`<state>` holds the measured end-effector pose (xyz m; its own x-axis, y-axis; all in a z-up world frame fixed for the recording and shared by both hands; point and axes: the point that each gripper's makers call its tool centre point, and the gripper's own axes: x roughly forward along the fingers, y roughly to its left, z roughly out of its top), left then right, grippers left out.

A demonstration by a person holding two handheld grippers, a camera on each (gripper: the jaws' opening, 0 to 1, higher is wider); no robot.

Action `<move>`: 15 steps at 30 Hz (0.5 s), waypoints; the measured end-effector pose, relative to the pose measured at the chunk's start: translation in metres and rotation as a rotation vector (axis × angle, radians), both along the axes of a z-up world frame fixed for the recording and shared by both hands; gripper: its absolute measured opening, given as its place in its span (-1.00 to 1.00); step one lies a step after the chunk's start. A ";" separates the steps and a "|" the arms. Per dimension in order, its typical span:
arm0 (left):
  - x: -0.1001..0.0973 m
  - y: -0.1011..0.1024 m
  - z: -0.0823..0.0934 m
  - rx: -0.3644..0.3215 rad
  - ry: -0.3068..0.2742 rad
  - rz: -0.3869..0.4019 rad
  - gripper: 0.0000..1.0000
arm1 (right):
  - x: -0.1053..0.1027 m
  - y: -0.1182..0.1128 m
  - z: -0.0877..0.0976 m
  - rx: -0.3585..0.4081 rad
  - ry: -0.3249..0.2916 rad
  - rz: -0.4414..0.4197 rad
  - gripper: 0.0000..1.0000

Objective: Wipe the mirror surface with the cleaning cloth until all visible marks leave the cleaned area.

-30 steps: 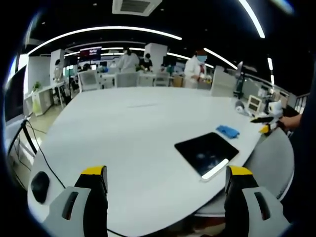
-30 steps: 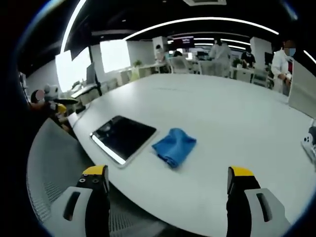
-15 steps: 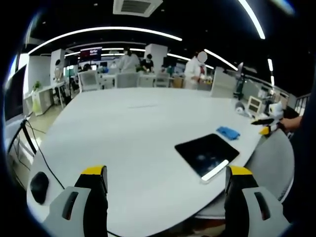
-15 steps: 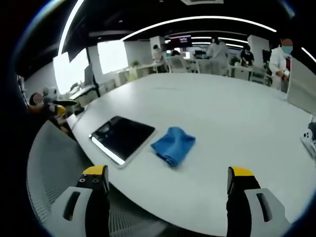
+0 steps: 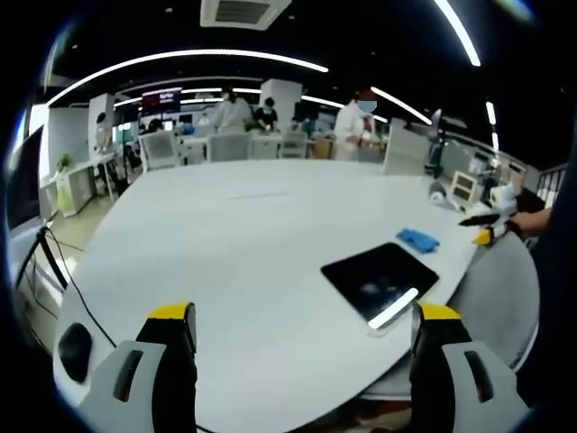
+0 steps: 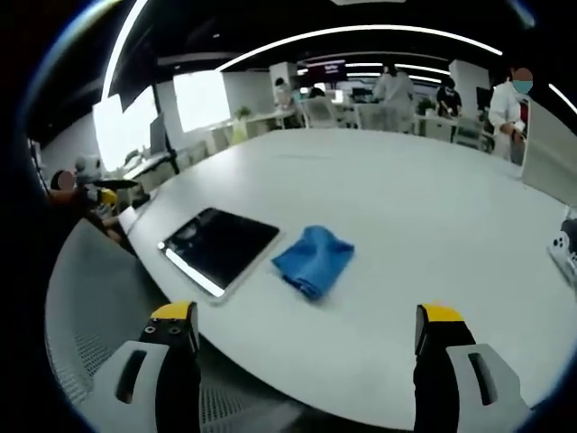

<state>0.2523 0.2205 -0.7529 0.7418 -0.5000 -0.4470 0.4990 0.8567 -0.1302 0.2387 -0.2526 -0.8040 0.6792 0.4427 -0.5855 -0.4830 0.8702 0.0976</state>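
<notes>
In the left gripper view, my left hand-held gripper (image 5: 296,361) hangs above the near edge of a large white tabletop (image 5: 234,244), its two yellow-tipped jaws wide apart with nothing between them. Ahead and to the right, near the tabletop's edge, lies the mirror (image 5: 380,280), a dark flat rectangle with a bright strip along its near side and faint pale smudges on its surface. Just beyond it lies the blue cleaning cloth (image 5: 416,240), crumpled. At the far right, the right hand-held gripper (image 5: 484,227) comes in, held in a hand. A dark mouse (image 5: 72,341) and a cable lie at the tabletop's left edge. People work at desks in the background.

In the right gripper view, my right hand-held gripper (image 6: 299,361) also stands with jaws apart and empty, hovering off the tabletop's edge above a grey mesh chair (image 6: 99,307). The mirror (image 6: 219,246) lies ahead to the left, and the cleaning cloth (image 6: 313,260) rests just beside its right edge, possibly touching it.

I judge the task is at its very start: the cloth lies ungrasped, the marks remain, and picking up and wiping are all left to do.
</notes>
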 end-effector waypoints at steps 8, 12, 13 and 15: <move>-0.001 0.000 -0.001 0.002 0.002 -0.004 0.99 | 0.000 -0.003 0.002 -0.004 0.001 -0.007 1.00; -0.001 0.001 -0.001 0.008 0.006 -0.008 0.99 | 0.002 -0.004 0.004 0.011 0.009 -0.024 1.00; -0.001 0.001 -0.002 0.011 0.010 -0.012 0.99 | 0.002 -0.003 0.005 0.008 0.012 -0.024 1.00; -0.001 0.002 -0.002 0.017 0.013 -0.013 0.99 | 0.002 -0.002 0.007 0.008 0.013 -0.022 1.00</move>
<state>0.2517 0.2226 -0.7550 0.7291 -0.5019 -0.4653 0.5086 0.8523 -0.1224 0.2410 -0.2551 -0.7974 0.6814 0.4324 -0.5905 -0.4621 0.8798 0.1109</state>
